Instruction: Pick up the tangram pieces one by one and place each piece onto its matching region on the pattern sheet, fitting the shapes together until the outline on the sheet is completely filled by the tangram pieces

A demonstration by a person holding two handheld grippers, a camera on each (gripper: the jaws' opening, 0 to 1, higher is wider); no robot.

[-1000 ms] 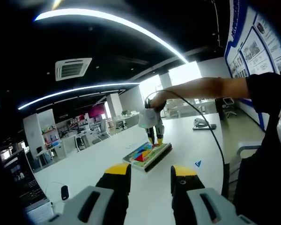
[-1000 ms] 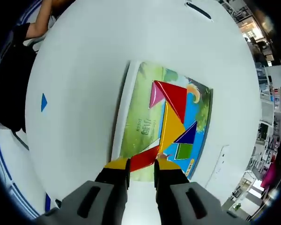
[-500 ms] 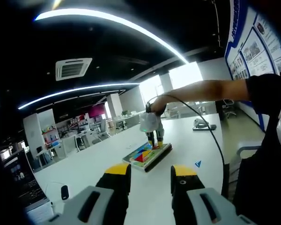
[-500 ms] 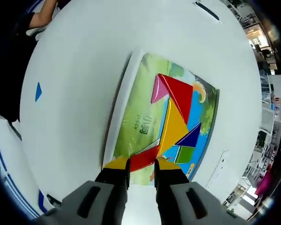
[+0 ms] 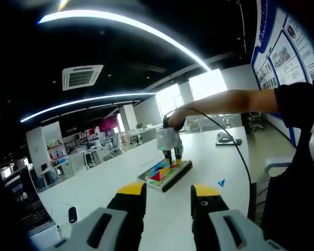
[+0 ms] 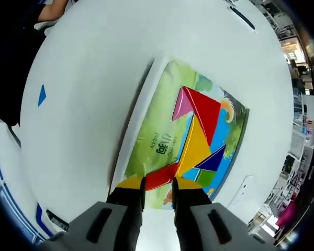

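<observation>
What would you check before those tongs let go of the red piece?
1. Right tongs closed on the red piece: ok.
2. Red piece over the pattern sheet: ok.
3. Red piece touching the yellow piece: ok.
4. Red piece seated exactly in its outline: cannot tell.
5. Left tongs away from the sheet, open and empty: ok.
6. Blue piece left on the table to place: not ok.

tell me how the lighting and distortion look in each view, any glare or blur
Left gripper view: dim room, ceiling light strips blown out and bent into arcs by the fisheye, windows overexposed; the pattern sheet is small but sharp. Right gripper view: white table evenly bright with no harsh glare, its edge curved; the right gripper casts little shadow over the red piece, and the edges smear.
</observation>
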